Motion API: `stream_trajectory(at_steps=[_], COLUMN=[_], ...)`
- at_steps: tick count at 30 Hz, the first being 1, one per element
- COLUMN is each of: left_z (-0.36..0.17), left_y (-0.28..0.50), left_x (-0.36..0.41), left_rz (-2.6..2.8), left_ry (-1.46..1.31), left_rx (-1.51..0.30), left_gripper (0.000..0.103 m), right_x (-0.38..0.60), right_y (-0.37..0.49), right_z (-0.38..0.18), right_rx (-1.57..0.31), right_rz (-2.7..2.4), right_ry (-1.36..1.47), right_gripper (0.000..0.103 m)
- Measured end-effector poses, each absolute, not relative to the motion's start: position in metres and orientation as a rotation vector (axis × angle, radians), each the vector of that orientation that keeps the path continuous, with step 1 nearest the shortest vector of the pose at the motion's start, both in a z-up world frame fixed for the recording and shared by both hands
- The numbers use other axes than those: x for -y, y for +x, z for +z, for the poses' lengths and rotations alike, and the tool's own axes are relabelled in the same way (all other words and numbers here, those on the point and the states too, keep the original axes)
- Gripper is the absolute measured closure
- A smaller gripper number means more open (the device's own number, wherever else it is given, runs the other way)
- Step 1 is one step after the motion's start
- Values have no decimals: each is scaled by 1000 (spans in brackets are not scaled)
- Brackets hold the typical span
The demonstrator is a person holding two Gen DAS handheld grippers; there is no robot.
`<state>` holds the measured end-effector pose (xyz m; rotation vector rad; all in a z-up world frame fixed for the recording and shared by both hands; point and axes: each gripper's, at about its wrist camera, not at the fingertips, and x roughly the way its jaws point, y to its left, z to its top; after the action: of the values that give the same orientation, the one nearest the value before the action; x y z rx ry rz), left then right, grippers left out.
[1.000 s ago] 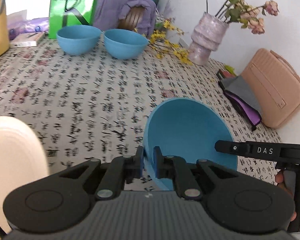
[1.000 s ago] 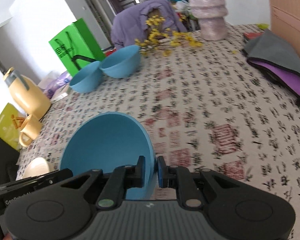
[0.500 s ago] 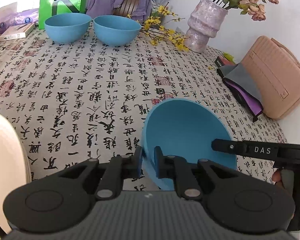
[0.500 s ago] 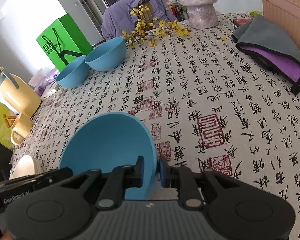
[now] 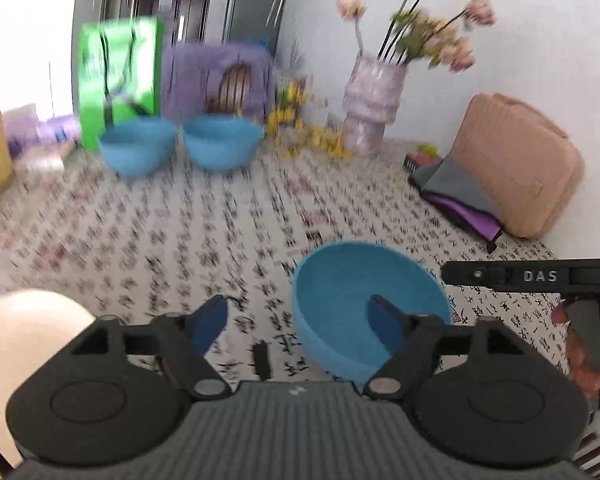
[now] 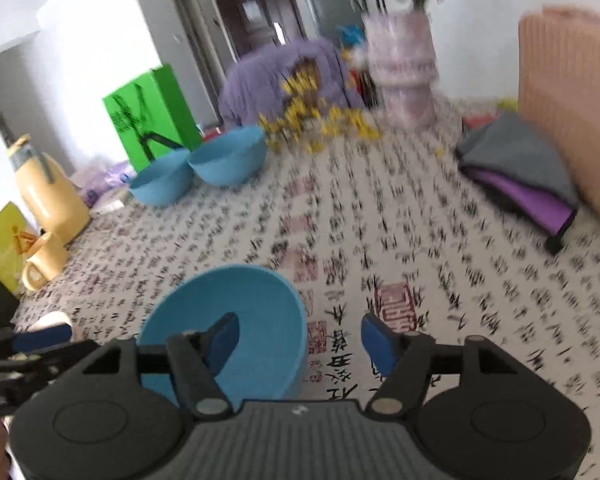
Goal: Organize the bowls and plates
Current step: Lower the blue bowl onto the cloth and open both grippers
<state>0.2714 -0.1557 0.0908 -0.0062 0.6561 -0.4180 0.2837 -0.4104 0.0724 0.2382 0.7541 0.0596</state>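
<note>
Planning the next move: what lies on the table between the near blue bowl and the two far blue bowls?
Only bare patterned tablecloth between the near bowl and the far bowls, seen in both wrist views.

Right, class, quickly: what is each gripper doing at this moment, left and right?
Left gripper: fingers opening, astride the near blue bowl's rim, not gripping it.
Right gripper: fingers opening, astride that bowl's rim too, holding nothing.
</note>
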Motion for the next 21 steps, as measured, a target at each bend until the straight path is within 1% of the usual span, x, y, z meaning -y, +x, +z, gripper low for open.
stream_trajectory(at_steps=[2,3,5,9,12,15,21], left_z=[95,97,97,91,86,81,79], left_y=[253,243,224,187,164,143,126], left_x=[143,136,120,93,71,54,36], left_rz=[-404,-394,-373,-274,-218,-166,-106], left_ry=[2,-4,-17,-3,-40,-40,-20], left_rx=[-615,-598,-566,-520,-505,-474,-434], left_gripper=[18,16,10,9,7,3,0], right_x=[402,397,387,364,345,331,313], right_y=[264,253,231,191,166,144,125], right_z=[81,84,89,90,85,78,63], right_rx=[-702,-675,-618,-520,-476,-463,-489], right_rz=[62,61,77,100,106,128,181], right_ry=[180,157,130,76,43,59,80], right_gripper=[26,25,20,14,11,9,8])
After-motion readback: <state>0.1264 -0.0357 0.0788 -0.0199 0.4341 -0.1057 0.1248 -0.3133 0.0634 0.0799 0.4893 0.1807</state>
